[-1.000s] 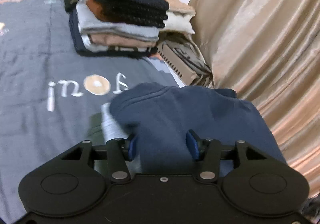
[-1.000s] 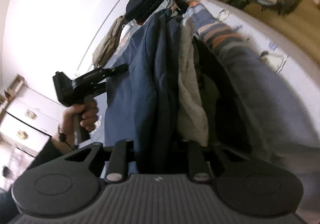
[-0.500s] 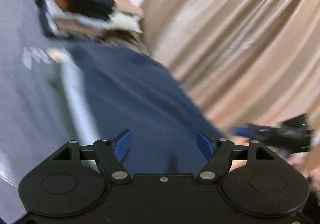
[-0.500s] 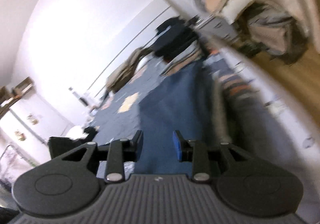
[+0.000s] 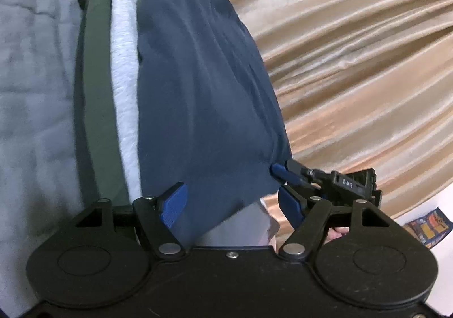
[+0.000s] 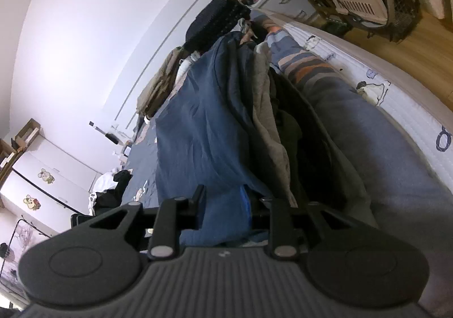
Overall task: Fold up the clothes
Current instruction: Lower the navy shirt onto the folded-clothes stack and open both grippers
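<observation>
**Navy garment stretched between two grippers over the bed**

The navy garment (image 5: 198, 85) lies lengthwise on top of other clothes on the bed (image 5: 34, 68), its long axis running away from both cameras toward the far pile of folded clothes (image 6: 218, 20). The right gripper (image 6: 223, 204) is clamped on the garment's near edge, cloth bunched between its fingers. The left gripper (image 5: 232, 201) stands with fingers apart, the near hem lying between them but not pinched. The two grippers sit close together at the same near end, the right one just beyond the left one's right finger. A grey garment (image 5: 124, 63) and a dark green one (image 5: 96, 77) lie directly beneath on the left, easily caught by mistake. A tan curtain (image 5: 354, 63) hangs to the right.
</observation>
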Demonstrator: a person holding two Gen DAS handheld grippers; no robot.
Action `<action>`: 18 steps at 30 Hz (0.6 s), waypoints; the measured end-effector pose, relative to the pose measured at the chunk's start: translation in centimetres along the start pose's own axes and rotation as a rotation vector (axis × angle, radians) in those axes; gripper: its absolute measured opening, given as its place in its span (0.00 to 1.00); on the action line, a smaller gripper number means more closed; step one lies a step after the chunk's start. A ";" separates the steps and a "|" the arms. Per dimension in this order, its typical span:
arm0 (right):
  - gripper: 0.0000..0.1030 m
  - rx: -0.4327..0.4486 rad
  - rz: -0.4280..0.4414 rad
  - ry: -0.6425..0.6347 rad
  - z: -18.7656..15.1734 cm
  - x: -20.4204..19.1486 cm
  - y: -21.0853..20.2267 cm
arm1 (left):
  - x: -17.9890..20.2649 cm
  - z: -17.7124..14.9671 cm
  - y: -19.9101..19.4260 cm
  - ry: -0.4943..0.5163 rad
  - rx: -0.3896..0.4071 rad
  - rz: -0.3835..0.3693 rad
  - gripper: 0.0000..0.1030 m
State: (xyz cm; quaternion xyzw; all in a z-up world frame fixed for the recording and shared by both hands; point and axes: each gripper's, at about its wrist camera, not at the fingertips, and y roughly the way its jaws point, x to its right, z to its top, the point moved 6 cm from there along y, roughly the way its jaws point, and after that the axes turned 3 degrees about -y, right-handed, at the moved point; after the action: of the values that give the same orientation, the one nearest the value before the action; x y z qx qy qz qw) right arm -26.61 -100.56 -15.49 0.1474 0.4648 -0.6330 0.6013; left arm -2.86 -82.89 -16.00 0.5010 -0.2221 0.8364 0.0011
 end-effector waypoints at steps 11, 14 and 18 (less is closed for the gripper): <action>0.25 0.002 0.029 -0.006 -0.5 -0.1 0.0 | 2.3 9.6 3.0 0.000 0.048 -0.066 0.71; 0.24 0.002 0.038 -0.006 -0.6 0.1 0.0 | -0.2 13.1 3.2 -0.051 0.105 -0.032 0.71; 0.24 0.002 0.050 -0.006 -0.8 0.2 0.0 | -3.0 17.4 2.1 -0.115 0.216 0.005 0.71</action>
State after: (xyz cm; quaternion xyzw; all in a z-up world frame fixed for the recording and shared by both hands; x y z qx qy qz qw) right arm -26.94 -100.09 -16.06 0.1577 0.4587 -0.6184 0.6182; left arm 12.72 -90.60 -12.39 0.5447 -0.1315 0.8255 -0.0680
